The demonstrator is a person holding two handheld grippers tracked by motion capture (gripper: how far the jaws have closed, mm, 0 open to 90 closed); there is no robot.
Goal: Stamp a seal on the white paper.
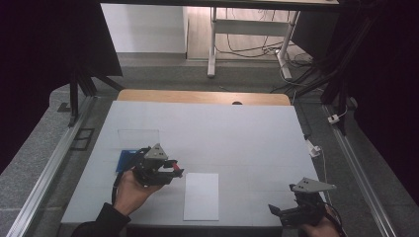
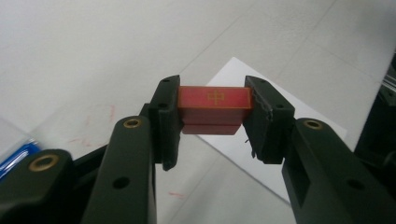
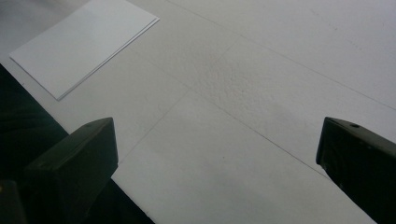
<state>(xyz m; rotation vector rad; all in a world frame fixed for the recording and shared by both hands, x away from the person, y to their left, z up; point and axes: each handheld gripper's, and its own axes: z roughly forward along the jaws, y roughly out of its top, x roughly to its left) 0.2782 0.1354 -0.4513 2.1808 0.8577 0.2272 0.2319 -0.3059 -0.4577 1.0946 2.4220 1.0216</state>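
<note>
A small red block (image 2: 213, 108) with a gold mark on its top is clamped between the jaws of my left gripper (image 2: 213, 114), held above the white table. From above, that left gripper (image 1: 174, 170) sits at the table's front left with the red block (image 1: 174, 168) at its tip, just left of a white sheet of paper (image 1: 201, 195). The paper (image 2: 275, 140) lies right under and beyond the block. My right gripper (image 1: 275, 211) rests at the front right edge, jaws wide apart with nothing between them; the paper (image 3: 84, 44) lies to its far left.
A blue flat object (image 1: 126, 160) lies behind the left hand, with a clear rectangular sheet (image 1: 139, 137) beyond it. The white table cover (image 1: 237, 133) spreads out bare across the middle and back. A wooden strip (image 1: 202, 97) borders the far edge.
</note>
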